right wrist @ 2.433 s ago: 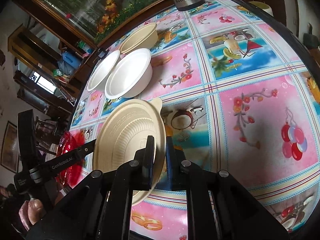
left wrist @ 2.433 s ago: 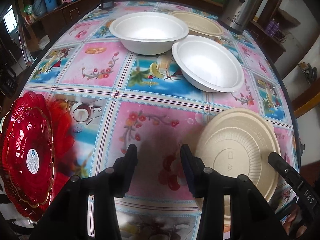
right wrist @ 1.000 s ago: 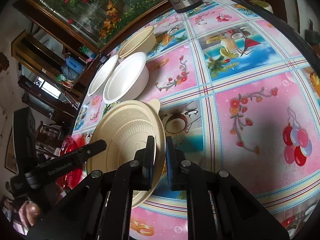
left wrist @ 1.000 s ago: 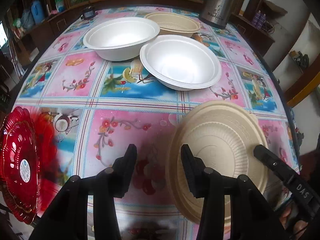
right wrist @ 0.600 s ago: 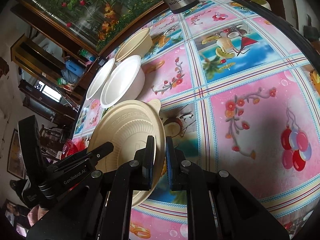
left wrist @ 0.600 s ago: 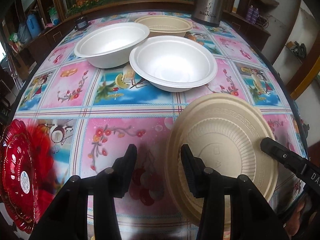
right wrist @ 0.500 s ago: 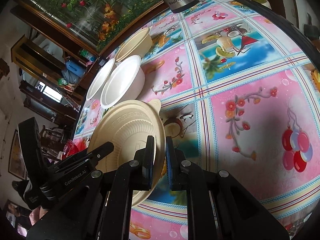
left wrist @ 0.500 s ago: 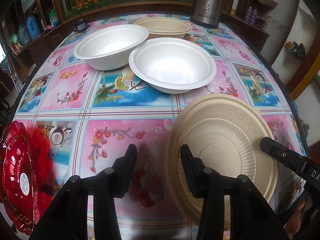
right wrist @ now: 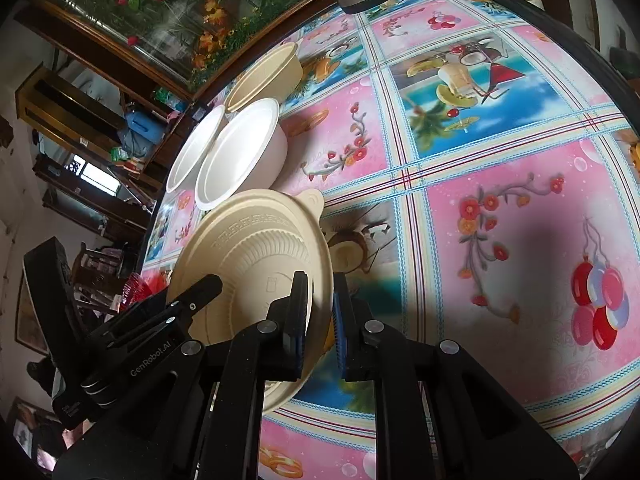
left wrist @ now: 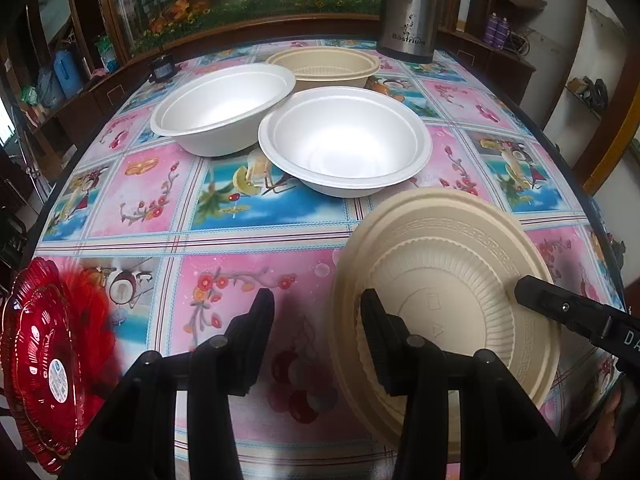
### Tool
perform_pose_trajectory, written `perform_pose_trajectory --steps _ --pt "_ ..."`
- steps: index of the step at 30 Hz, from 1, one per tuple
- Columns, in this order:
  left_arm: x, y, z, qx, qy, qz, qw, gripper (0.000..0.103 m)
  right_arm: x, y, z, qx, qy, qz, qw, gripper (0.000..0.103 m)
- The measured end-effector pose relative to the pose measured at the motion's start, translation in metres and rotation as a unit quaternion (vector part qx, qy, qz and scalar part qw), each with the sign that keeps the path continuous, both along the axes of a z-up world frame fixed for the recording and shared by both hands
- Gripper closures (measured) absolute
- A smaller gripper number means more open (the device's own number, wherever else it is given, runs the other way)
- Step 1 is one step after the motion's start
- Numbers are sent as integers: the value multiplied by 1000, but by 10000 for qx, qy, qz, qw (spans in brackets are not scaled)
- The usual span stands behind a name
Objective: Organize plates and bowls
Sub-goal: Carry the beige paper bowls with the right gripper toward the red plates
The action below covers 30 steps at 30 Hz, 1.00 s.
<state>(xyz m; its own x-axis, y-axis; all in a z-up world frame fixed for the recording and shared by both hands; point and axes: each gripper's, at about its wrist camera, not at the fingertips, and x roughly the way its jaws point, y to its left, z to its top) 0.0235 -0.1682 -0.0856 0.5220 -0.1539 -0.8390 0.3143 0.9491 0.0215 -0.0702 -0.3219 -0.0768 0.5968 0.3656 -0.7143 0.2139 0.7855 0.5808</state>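
Observation:
My right gripper (right wrist: 320,312) is shut on the rim of a tan ribbed lid (right wrist: 256,252) and holds it tilted above the table; the lid also shows in the left wrist view (left wrist: 444,264). My left gripper (left wrist: 316,312) is open and empty just left of the lid, its right finger overlapping the lid's edge. Two white bowls (left wrist: 344,148) (left wrist: 224,108) and a tan bowl (left wrist: 324,66) stand beyond; they also show in the right wrist view (right wrist: 240,156) (right wrist: 192,152) (right wrist: 268,76). A red plate (left wrist: 44,352) sticks out at the table's left edge.
A steel thermos (left wrist: 412,4) stands at the far edge of the flowered tablecloth (left wrist: 160,184). A small dark object (left wrist: 162,70) sits at the far left. Wooden cabinets and shelves surround the table.
Both grippers have moved forward, toward the bowls. The tan lid travels with my right gripper and has come closer to my left gripper's right finger.

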Motion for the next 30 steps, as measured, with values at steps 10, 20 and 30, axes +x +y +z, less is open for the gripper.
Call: perform_pose_trajectory --steps 10,20,30 --pt "-3 0 1 86 -135 -2 9999 58 3 6 0 -178 4 -34 9998 92" --pt "-5 2 4 94 -321 -20 9994 58 2 11 1 -267 -70 -27 9996 92" --pt "-8 3 9 66 -519 -49 9986 58 3 17 6 -266 -216 11 9994 92"
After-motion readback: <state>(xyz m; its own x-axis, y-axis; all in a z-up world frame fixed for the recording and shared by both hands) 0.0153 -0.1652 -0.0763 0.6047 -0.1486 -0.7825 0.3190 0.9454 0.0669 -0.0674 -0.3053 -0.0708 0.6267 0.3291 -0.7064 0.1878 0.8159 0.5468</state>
